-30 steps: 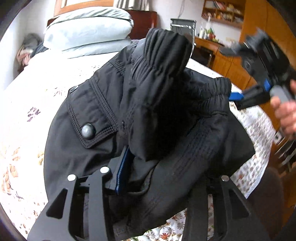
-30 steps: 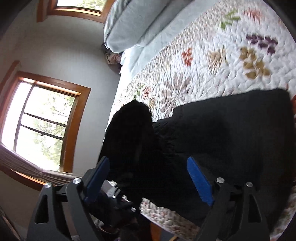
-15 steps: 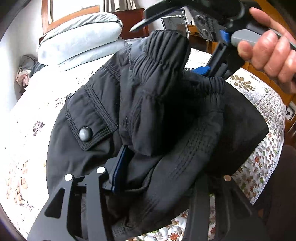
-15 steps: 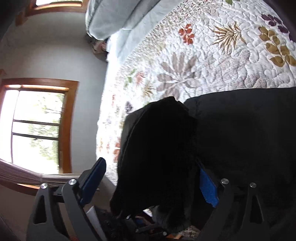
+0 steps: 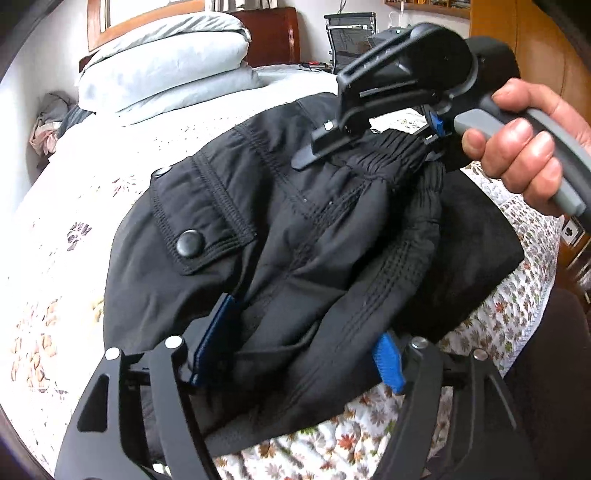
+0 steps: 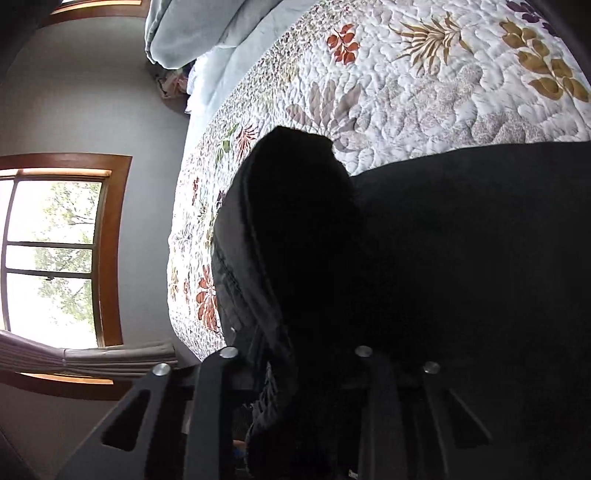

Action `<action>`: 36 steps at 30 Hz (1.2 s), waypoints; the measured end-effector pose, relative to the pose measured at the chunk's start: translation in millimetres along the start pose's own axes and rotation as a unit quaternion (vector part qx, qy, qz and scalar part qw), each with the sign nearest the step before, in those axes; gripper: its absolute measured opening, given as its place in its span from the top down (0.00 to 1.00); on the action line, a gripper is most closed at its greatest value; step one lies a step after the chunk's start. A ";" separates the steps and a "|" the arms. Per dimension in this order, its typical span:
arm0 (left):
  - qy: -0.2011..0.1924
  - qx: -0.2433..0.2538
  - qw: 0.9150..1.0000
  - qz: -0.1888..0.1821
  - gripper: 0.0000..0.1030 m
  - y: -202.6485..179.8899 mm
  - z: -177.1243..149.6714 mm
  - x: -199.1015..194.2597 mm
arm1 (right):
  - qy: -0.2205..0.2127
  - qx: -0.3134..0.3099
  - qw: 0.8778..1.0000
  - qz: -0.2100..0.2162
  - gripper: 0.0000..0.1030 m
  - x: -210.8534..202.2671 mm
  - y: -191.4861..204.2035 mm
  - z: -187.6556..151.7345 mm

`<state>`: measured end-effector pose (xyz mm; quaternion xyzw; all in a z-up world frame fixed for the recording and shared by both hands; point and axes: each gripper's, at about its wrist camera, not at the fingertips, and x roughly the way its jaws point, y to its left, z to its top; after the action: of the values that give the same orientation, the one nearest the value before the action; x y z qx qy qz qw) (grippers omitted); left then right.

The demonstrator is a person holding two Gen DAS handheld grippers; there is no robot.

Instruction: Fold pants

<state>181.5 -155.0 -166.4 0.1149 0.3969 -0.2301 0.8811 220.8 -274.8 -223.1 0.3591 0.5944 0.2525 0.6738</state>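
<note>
The right tool (image 5: pixel 373 136), spread wide a second ago, has now clamped onto the waistband of the black pants (image 5: pixel 295 240). The left tool (image 5: pixel 295 347) still grips bunched fabric. Pants lie half-lifted over the bed (image 5: pixel 74 221), ready for folding.

right tool (image 6: pixel 295 373) pads: buried in black cloth, so the grip itself cannot be seen
pants (image 5: pixel 295 236) legs: hidden under the bunched waist
left tool (image 5: pixel 295 354) right pad: half covered by fabric
bed (image 6: pixel 424 88): cut off by the frame edges
shelf items (image 5: pixel 424 3): too small to tell
</note>
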 end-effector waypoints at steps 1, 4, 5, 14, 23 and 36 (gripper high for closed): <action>0.000 0.001 1.000 0.001 0.32 -0.4 -0.1 -2.1 | -0.002 -0.003 1.000 0.001 0.77 0.2 -1.0 -0.7; 0.000 0.003 1.000 0.008 0.28 0.4 -1.1 -12.6 | -0.006 -0.004 1.000 0.004 0.79 0.0 -3.8 -1.5; 0.000 0.004 1.000 0.011 0.27 0.9 -0.8 -17.9 | -0.006 -0.006 1.000 0.005 0.79 -0.1 -4.8 -1.8; -0.030 -0.018 0.999 0.032 0.22 15.3 3.7 -75.8 | -0.015 -0.022 0.999 0.023 0.83 -11.3 3.9 -5.3; -0.071 -0.023 0.995 0.070 0.18 39.2 15.9 -112.0 | -0.029 -0.031 0.998 0.055 0.84 -38.3 17.2 -10.3; -0.052 -0.032 0.996 0.068 0.17 41.0 23.7 -90.6 | -0.070 -0.040 0.995 0.065 0.84 -101.8 18.0 -14.6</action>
<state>164.8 -100.1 -81.8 0.1016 0.3490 -0.1629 0.9172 191.1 -339.1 -146.4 0.3866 0.5107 0.2940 0.7094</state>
